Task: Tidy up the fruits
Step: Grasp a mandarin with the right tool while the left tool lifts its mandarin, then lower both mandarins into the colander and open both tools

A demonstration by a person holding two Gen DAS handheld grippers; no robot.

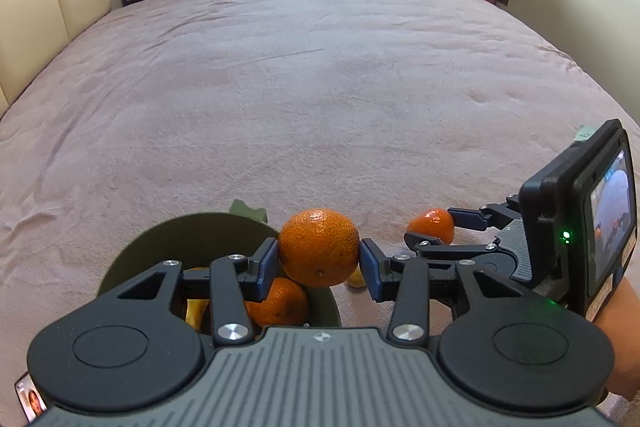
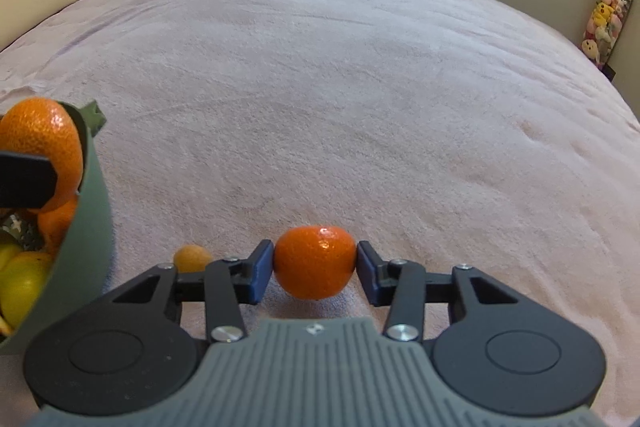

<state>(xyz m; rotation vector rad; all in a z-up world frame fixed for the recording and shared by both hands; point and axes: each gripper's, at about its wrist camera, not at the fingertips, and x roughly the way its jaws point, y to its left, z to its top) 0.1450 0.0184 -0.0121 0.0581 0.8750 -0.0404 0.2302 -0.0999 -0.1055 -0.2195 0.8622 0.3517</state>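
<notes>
Two hand-held claws at work over a bed spread with a pale pink fleece blanket (image 1: 320,87). The left claw (image 1: 319,263) is clenched on a large round orange mandarin (image 1: 319,247), both blue pads against its sides, and holds it just above the rim of a round sage-green bowl (image 1: 132,259). The right claw (image 2: 315,265) has its blue pads against either side of a smaller, deeper-orange mandarin (image 2: 315,262), which appears to rest on the blanket or just above it; a thin gap may remain at the left pad, so whether the grip is complete cannot be told with certainty.

Done, as far as visible: the bowl already contains another orange mandarin (image 1: 280,301) and, in the right wrist view, several yellow-green rounded fruits (image 2: 20,279).

Left to do, by judgement: the large mandarin is not yet released into the bowl; the smaller mandarin must be carried across to it; and a small, dull yellow-orange round fruit (image 2: 193,258) lies on the blanket just beside the bowl, untouched. No other loose fruit shows on the bed. The task appears well advanced, with three pieces outstanding.
</notes>
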